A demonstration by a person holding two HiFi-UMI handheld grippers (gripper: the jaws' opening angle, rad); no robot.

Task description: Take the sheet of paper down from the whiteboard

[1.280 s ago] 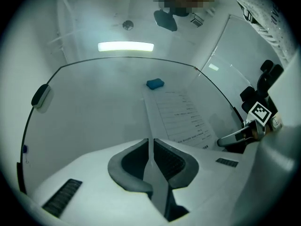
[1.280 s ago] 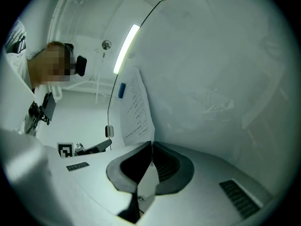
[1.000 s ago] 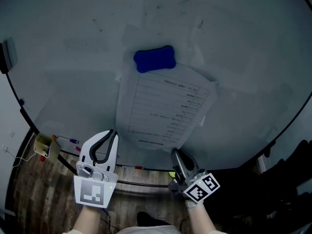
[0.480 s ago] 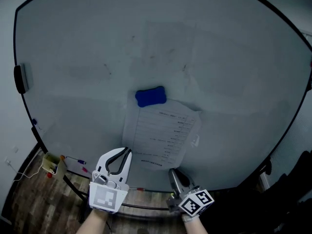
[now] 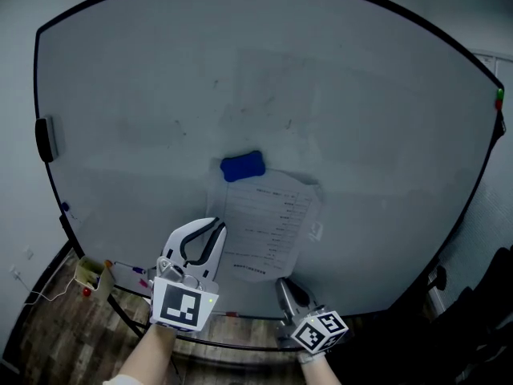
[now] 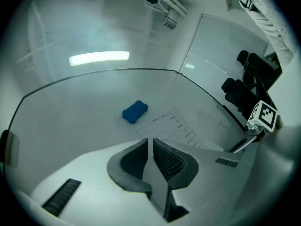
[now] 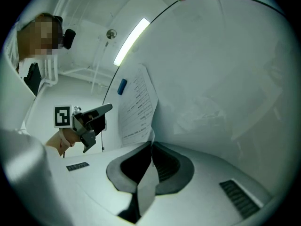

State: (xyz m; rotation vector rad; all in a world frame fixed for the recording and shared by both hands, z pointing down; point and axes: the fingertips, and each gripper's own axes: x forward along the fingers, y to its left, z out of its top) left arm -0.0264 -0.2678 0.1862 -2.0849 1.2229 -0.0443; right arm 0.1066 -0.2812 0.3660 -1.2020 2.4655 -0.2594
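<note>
A printed sheet of paper [image 5: 268, 227] hangs on the whiteboard [image 5: 361, 135], pinned at its top left by a blue bone-shaped magnet [image 5: 242, 167]. My right gripper [image 5: 282, 282] is under the sheet, its jaws shut on the sheet's lower corner [image 7: 151, 136]. My left gripper [image 5: 218, 224] is shut with nothing in it, close to the sheet's left edge and below the magnet. In the left gripper view its tips [image 6: 149, 140] point at the magnet [image 6: 135, 112] and the sheet [image 6: 181, 126].
A black eraser [image 5: 46, 139] sticks to the board's left edge. Markers lie on the board's tray [image 5: 128, 269], beside a small yellow holder [image 5: 92, 273]. Wood floor shows below, and dark objects [image 5: 481, 295] stand at the right.
My left gripper has risen beside the sheet's left edge and rolled a little. The head view has tilted up, showing more board. The right gripper has kept still on the sheet's corner.
</note>
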